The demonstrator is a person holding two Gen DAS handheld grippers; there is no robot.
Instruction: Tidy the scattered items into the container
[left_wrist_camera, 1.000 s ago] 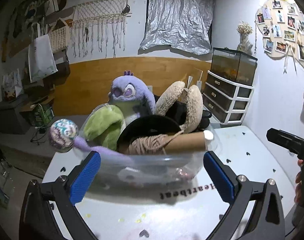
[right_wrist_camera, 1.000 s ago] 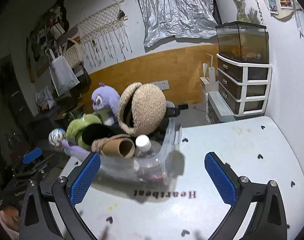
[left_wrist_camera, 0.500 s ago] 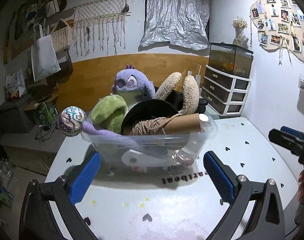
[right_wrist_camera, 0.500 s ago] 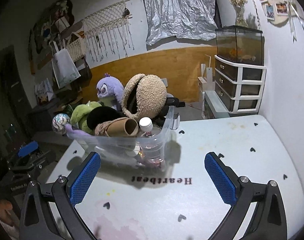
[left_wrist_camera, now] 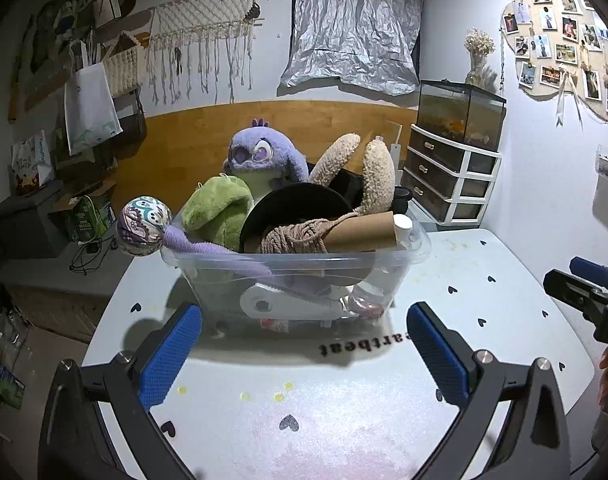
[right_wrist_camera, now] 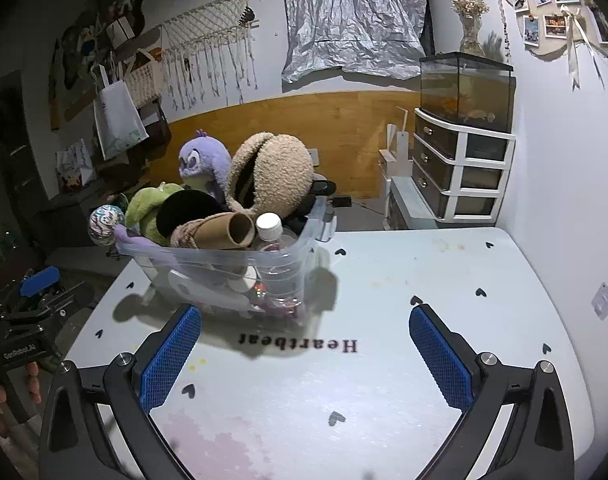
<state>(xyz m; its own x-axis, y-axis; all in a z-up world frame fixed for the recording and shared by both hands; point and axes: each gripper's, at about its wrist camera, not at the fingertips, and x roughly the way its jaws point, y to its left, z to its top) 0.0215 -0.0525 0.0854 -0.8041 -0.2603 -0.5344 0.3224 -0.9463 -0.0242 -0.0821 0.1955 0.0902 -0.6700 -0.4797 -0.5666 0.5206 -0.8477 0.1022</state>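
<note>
White table point(left_wrist_camera: 484, 280) — full bin point(left_wrist_camera: 296, 268), both grippers point(left_wrist_camera: 304, 344) point(right_wrist_camera: 306, 346) level, spread, empty.

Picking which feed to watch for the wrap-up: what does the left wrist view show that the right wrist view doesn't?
Only the left wrist view shows the container's long side square-on, with the right gripper at the frame's right edge. Only the right wrist view shows the cardboard tube's open end, the bottle cap from above and the left gripper. Both show the full container, purple plush and open grippers over bare table.
</note>
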